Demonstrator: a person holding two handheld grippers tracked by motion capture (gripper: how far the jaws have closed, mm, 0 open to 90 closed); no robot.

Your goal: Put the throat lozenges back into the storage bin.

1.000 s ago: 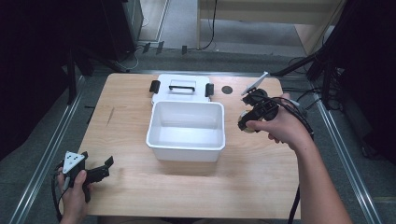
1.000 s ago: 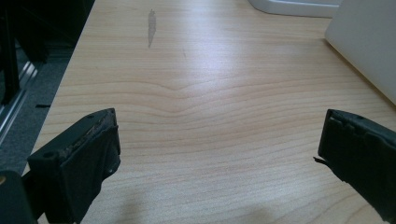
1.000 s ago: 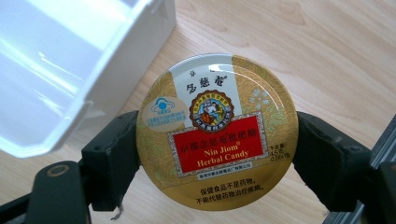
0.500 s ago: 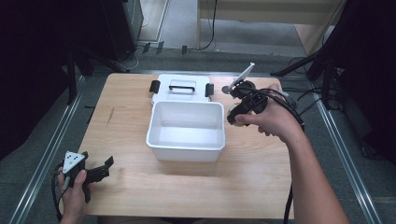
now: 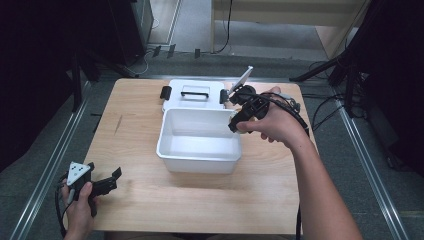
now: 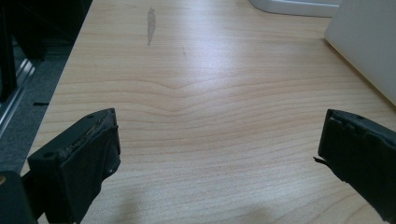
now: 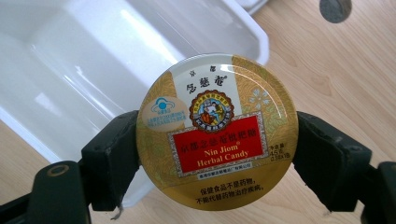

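My right gripper point(image 5: 236, 93) is shut on a round gold candy tin point(image 7: 217, 130) with a red label, its pads pressing on the tin's left and right edges. From the high view the tin point(image 5: 246, 76) appears edge-on and tilted, held above the far right corner of an open white bin point(image 5: 200, 152). The bin point(image 7: 70, 70) lies below and behind the tin. My left gripper point(image 5: 107, 182) stands open at the table's near left corner, and its jaws point(image 6: 217, 144) are wide apart over bare wood.
A white lid point(image 5: 192, 95) with a handle and black latches lies flat behind the bin. A dark round spot point(image 7: 335, 8) marks the wooden table point(image 5: 135, 130) beyond the tin. The bin's side wall point(image 6: 369, 51) rises at the right of the left gripper view.
My right gripper has carried the tin leftward and a little up, from beside the bin's right side to over its far right corner. The left hand has stayed put.
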